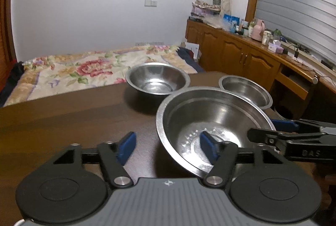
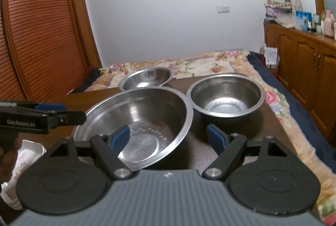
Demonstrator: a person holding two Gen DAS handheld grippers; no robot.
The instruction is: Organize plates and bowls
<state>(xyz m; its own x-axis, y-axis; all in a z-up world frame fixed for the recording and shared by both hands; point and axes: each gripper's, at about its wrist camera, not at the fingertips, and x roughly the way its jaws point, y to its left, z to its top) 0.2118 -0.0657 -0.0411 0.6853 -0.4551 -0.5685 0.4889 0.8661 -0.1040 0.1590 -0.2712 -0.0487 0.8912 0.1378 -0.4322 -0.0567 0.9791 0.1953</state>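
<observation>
A large steel bowl (image 1: pixel 214 121) (image 2: pixel 142 118) sits on the dark brown table (image 1: pixel 63 121) (image 2: pixel 210 154) between both grippers. My left gripper (image 1: pixel 167 148) straddles its left rim, one blue pad inside the bowl and one outside, neither pressing; it is open. My right gripper (image 2: pixel 168 138) straddles the right rim the same way, also open. Each gripper shows in the other's view: right gripper (image 1: pixel 273 131), left gripper (image 2: pixel 67 115). A medium steel bowl (image 1: pixel 157 79) (image 2: pixel 147 79) stands at the far edge. Another steel bowl (image 1: pixel 245 91) (image 2: pixel 224 95) stands to the right.
Beyond the table lies a bed with a floral quilt (image 1: pixel 84 70) (image 2: pixel 210 64). Wooden cabinets (image 1: pixel 241 53) (image 2: pixel 304 70) with clutter on top line the right wall. A louvered wardrobe door (image 2: pixel 42 37) stands at the left. White cloth (image 2: pixel 27 154) lies at the table's near left.
</observation>
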